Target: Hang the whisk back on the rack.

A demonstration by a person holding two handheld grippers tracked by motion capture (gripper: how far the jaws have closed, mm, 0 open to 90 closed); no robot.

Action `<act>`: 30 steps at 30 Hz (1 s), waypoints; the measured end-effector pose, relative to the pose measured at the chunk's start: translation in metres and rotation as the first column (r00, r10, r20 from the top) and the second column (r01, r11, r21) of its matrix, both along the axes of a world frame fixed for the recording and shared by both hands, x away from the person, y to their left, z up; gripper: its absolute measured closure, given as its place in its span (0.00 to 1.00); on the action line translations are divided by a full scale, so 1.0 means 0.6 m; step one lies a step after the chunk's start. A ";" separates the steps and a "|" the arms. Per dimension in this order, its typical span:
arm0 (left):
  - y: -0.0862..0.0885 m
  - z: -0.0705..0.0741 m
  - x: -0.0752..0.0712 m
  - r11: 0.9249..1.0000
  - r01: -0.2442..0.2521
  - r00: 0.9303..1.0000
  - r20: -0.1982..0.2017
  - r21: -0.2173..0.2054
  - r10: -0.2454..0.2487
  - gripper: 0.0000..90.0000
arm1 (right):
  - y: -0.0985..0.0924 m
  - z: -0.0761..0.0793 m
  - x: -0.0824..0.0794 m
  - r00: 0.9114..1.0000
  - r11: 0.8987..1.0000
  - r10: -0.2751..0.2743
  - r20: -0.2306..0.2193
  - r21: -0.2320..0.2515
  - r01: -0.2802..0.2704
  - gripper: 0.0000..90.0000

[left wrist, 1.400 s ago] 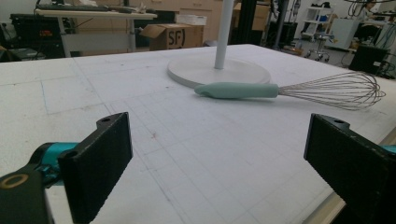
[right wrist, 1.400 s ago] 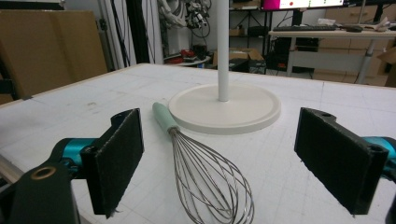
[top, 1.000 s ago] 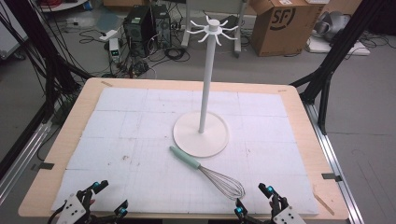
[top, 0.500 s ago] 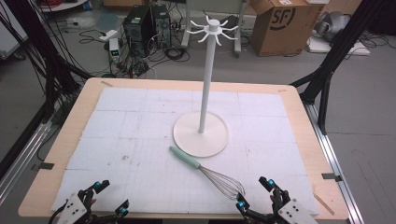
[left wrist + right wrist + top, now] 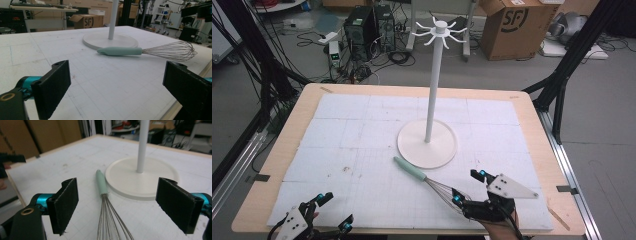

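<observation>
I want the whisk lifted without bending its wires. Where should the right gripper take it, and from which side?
Probably by the mint handle, not the wire head. The whisk lies flat, wires toward the open right gripper, handle pointing at the stand base. Reach over the wires, come down from above and close the jaws across the handle's width; it is solid and slim.

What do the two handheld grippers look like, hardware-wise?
Both match: the left gripper and right gripper each have two flat, rectangular black fingers on teal cylindrical mounts, with a brass-coloured ring on the black body in the gripper views. In the high view each carries a grey three-cornered plate with dark dots, and small cyan lights glow at the tips. No sleeves are visible.
</observation>
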State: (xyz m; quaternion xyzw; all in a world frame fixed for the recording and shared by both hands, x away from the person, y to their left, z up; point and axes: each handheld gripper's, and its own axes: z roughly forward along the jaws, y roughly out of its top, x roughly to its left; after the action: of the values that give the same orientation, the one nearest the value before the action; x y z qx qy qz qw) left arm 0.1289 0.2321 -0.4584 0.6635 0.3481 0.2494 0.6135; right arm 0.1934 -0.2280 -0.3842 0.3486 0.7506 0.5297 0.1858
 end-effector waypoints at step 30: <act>0.020 0.002 -0.006 0.999 -0.028 0.999 0.014 -0.035 0.029 0.10 | 0.144 -0.029 0.164 0.886 0.907 0.157 -0.435 -0.291 -0.304 0.36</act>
State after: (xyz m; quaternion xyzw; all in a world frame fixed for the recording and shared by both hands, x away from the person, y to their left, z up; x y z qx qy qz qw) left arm 0.1252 0.2438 -0.4573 0.6458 0.3576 0.2567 0.6239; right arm 0.2916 -0.1414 -0.4016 0.3180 0.8913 0.3226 0.0214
